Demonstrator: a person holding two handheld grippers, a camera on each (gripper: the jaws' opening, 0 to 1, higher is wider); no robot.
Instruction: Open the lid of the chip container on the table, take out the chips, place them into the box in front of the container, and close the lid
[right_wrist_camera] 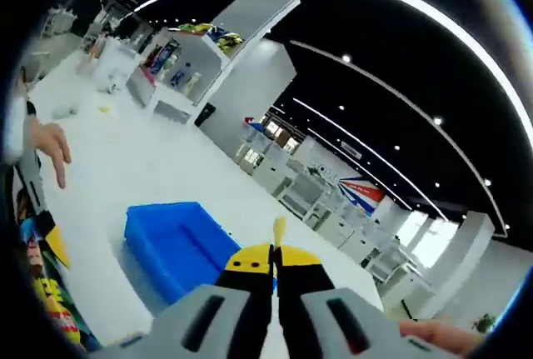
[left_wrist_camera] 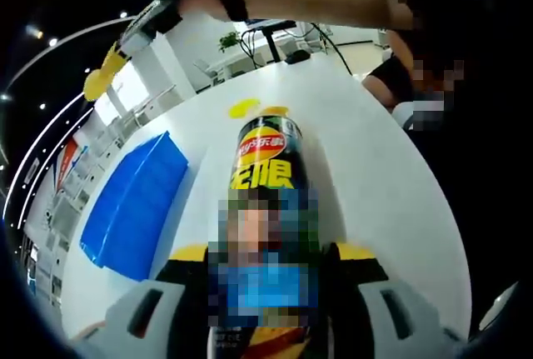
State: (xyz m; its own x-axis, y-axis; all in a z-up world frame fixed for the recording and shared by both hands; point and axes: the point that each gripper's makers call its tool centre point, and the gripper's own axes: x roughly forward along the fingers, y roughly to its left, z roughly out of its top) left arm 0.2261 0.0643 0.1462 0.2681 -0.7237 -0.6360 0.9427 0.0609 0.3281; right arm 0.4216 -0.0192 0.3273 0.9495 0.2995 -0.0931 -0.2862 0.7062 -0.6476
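The black and yellow chip can (left_wrist_camera: 266, 163) lies along my left gripper (left_wrist_camera: 271, 255), whose jaws are shut on its lower part. Its mouth (left_wrist_camera: 273, 112) points away from me, and a yellow lid (left_wrist_camera: 243, 107) lies on the white table just beyond it. The blue box (left_wrist_camera: 133, 205) sits to the left of the can. My right gripper (right_wrist_camera: 275, 257) is shut on a thin pale chip (right_wrist_camera: 279, 230) and hangs over the blue box (right_wrist_camera: 179, 246). In the left gripper view the right gripper (left_wrist_camera: 104, 72) shows high at the upper left, held by a hand.
The round white table (left_wrist_camera: 375, 184) has bare room right of the can. A person sits at its far right edge. The can's side (right_wrist_camera: 37, 280) and a hand (right_wrist_camera: 46, 147) show at the left. Shelves and desks stand farther off.
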